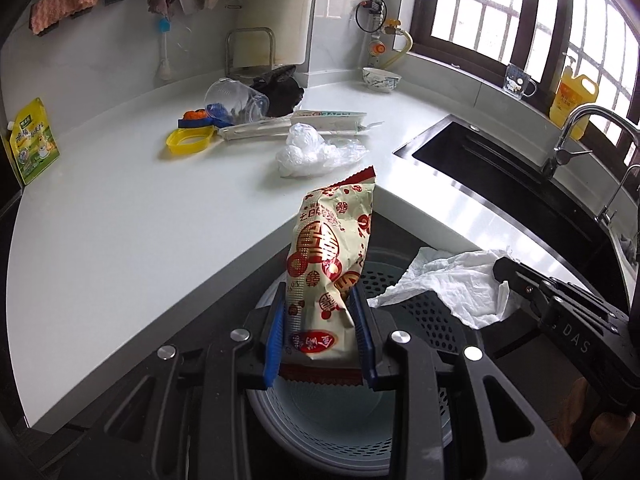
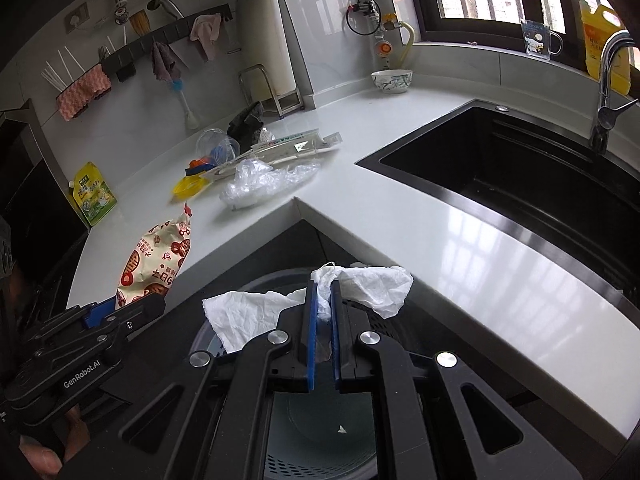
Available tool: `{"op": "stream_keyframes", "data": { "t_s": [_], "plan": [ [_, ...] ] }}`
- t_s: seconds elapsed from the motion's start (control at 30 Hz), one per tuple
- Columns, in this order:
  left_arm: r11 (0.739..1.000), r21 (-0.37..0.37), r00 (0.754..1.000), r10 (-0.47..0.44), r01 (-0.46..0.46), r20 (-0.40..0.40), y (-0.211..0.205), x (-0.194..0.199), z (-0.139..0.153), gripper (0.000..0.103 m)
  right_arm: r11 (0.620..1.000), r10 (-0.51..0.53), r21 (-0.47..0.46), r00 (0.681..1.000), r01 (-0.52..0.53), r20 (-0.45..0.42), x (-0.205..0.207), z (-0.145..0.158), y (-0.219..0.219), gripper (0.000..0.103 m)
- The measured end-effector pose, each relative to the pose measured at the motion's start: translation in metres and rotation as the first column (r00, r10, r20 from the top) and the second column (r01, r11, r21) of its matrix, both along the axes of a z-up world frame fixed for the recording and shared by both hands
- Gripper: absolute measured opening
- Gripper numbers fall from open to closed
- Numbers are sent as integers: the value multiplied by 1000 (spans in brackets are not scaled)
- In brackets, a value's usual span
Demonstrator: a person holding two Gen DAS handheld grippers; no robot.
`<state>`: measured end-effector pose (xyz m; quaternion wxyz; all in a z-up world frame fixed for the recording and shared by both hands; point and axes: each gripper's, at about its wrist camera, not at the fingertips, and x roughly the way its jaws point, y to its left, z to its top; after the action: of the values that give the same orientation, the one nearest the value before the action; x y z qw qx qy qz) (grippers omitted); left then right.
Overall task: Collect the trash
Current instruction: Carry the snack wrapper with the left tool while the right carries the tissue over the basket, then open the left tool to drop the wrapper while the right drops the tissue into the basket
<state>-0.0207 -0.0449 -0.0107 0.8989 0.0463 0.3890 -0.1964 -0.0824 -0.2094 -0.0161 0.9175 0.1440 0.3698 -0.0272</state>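
Note:
My left gripper (image 1: pixel 320 300) is shut on a cream and red snack wrapper (image 1: pixel 332 248), held upright over a grey perforated trash bin (image 1: pixel 420 312) below the counter corner. The wrapper also shows in the right wrist view (image 2: pixel 156 256). My right gripper (image 2: pixel 323 292) is shut on a crumpled white paper towel (image 2: pixel 372 284), held over the same bin (image 2: pixel 320 432); the towel shows in the left wrist view (image 1: pixel 452 284) too. A crumpled clear plastic bag (image 1: pixel 312 148) lies on the white counter (image 1: pixel 120 220).
Further back on the counter are a long flat package (image 1: pixel 296 122), a yellow lid (image 1: pixel 188 142), a tipped clear cup (image 1: pixel 236 100), a dark cloth (image 1: pixel 284 92) and a green pouch (image 1: pixel 32 140). A black sink (image 2: pixel 500 168) with a faucet (image 2: pixel 608 84) is at the right. A bowl (image 2: pixel 391 80) stands near the window.

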Motion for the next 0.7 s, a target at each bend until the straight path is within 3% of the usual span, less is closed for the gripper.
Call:
{"op": "stream_keyframes", "data": {
  "t_s": [0.37,0.7],
  "plan": [
    [995,67,990,-62,71,-130,-12,0,-53,32,999,40,33,992,-36,-122,-4,-53,1,6],
    [995,81,983,-44,60,-179,-8,8,-70,32,998,57,23,981,-54,-184,4,-71,7,6]
  ]
}}
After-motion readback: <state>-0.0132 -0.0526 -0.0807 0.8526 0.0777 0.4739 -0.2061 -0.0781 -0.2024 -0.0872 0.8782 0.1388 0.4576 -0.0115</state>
